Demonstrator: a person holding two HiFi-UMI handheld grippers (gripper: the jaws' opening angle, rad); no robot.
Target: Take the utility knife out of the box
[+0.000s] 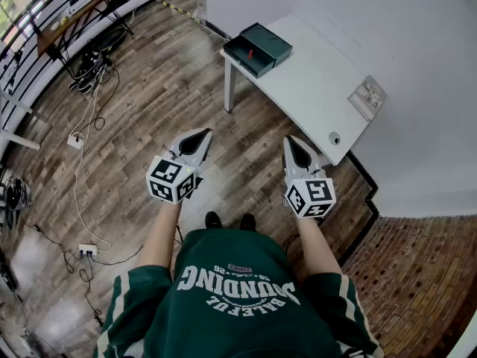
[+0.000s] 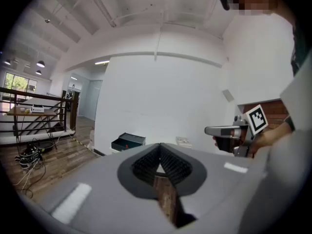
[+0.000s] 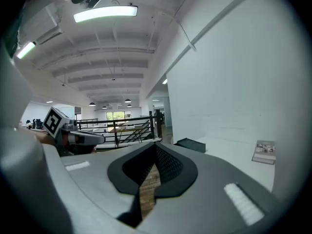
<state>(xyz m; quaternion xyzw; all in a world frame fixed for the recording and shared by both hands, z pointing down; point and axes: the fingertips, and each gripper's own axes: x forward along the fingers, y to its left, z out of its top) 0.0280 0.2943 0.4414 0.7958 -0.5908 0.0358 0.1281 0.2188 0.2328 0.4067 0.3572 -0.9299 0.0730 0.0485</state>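
Forearms reach forward side by side; left gripper and right gripper, jaws together, empty, well apart from box; red speck inside, perhaps knife

White table, wood floor, tangled cables

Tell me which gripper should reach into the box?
Probably left, but only just. The left gripper and right gripper are both shut, far from the table. The box lies open at the table's left corner, and the left gripper view looks into it.
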